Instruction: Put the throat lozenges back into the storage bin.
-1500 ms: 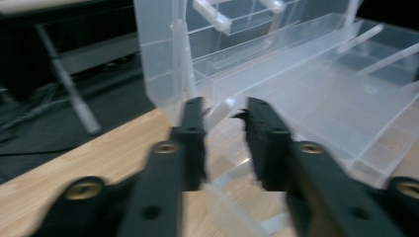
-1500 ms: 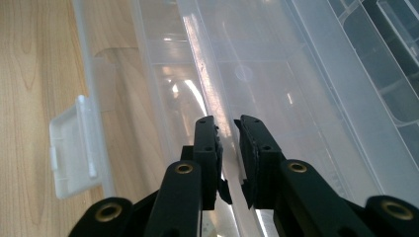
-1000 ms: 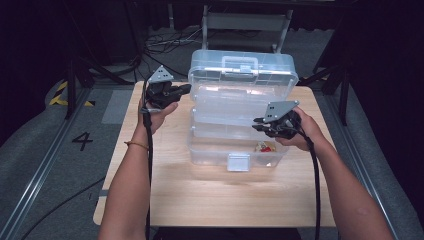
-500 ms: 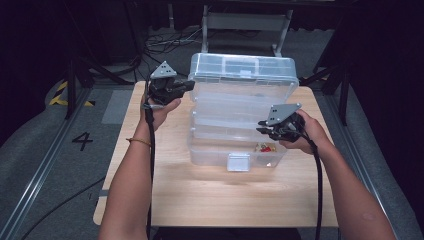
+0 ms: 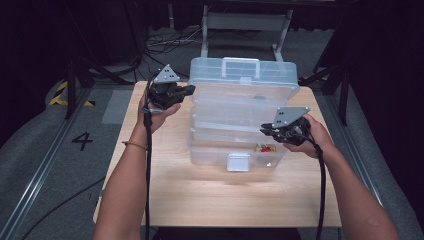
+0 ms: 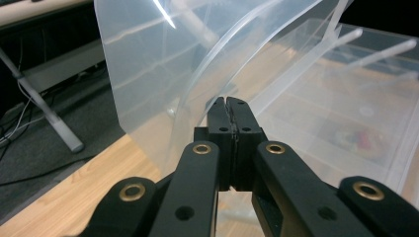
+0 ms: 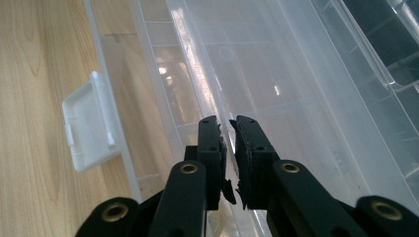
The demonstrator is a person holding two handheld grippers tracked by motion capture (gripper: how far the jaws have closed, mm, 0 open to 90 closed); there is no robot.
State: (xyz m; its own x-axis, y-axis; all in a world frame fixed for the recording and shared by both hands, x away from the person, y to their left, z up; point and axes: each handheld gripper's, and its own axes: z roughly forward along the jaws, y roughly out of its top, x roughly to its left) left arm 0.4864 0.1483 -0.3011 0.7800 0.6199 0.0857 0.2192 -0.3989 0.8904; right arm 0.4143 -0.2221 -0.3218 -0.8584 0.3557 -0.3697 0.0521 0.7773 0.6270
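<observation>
The clear plastic box (image 5: pixel 240 117) stands fanned open mid-table (image 5: pixel 150 200). The left gripper (image 5: pixel 187 90), jaws closed, pinches its lid edge (image 6: pixel 197 106). The right gripper (image 5: pixel 263 131) has just been closing, nearly shut over a tray rim (image 7: pixel 207 94).

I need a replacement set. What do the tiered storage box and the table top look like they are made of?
Storage box: apparently clear, glossy plastic; the wood shows through its walls and highlights glint. Table top: light wood or wood-look laminate, matte, with visible grain.
</observation>
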